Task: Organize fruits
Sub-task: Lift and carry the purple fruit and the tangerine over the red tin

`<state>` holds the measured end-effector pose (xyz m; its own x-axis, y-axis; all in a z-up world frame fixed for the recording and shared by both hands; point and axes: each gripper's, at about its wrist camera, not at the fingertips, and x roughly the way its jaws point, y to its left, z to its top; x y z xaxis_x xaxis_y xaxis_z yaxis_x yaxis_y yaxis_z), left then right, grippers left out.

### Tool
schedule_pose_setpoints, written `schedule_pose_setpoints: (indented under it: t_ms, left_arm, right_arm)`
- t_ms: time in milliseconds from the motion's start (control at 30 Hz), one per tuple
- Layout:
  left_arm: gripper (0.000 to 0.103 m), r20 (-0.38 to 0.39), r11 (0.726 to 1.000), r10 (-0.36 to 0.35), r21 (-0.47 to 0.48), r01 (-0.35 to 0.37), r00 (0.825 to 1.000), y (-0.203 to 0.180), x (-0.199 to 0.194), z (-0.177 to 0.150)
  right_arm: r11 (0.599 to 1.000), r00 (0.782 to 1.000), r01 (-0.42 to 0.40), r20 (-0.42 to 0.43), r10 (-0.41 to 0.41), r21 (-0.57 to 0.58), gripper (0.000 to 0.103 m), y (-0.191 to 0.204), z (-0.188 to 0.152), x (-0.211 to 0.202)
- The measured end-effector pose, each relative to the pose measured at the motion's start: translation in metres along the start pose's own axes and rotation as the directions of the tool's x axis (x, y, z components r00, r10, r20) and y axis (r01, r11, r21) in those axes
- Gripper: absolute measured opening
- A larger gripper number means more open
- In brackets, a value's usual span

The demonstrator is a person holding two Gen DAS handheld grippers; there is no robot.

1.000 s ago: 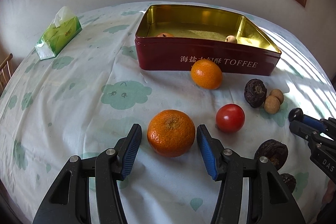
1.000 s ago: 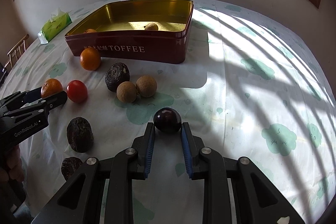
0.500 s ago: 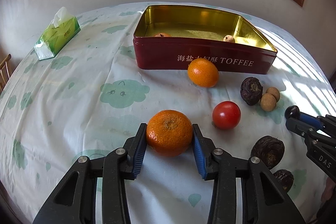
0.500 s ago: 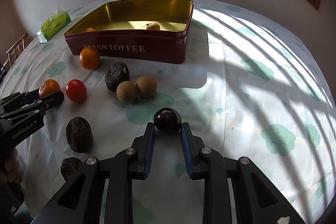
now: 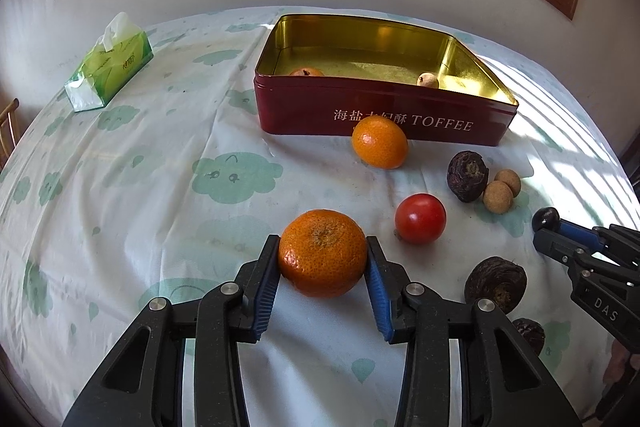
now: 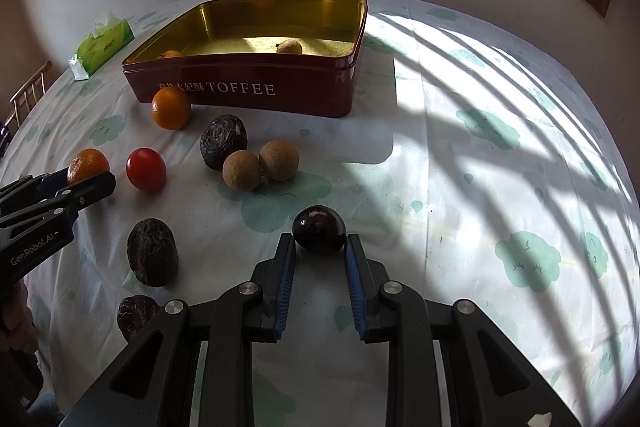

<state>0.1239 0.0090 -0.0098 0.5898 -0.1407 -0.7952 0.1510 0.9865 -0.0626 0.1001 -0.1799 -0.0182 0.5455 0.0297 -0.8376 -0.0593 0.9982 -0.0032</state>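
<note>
My left gripper (image 5: pixel 322 259) is shut on a large tangerine (image 5: pixel 322 251) at the front of the table. My right gripper (image 6: pixel 319 247) is shut on a dark round plum (image 6: pixel 319 229). The red TOFFEE tin (image 5: pixel 380 107) stands open at the back with an orange fruit (image 5: pixel 306 71) and a brown longan (image 5: pixel 427 80) inside. On the cloth lie a second tangerine (image 5: pixel 380 142), a red tomato (image 5: pixel 420 218), two longans (image 5: pixel 498 197) and several dark wrinkled fruits (image 5: pixel 467 175). In the right wrist view the tin (image 6: pixel 248 91) is at the back left.
A green tissue pack (image 5: pixel 108 69) lies at the back left. A wall and window frame stand behind the table. A wooden chair (image 6: pixel 28 93) shows past the table's left edge. The cloth right of the tin (image 6: pixel 500 131) lies in striped sunlight.
My left gripper closed from wide open onto the large tangerine and drew it slightly nearer. My right gripper stayed shut on the plum, nearly still.
</note>
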Motion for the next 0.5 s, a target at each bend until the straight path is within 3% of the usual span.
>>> schedule_pose_setpoints:
  t_ms: [500]
  left_arm:
    - [0.042,0.021,1.000,-0.018,-0.006,0.019,1.000,0.000,-0.009,0.003]
  right_arm:
    - [1.000,1.000,-0.010,0.004,0.010,0.012,0.023,-0.004,0.001,-0.010]
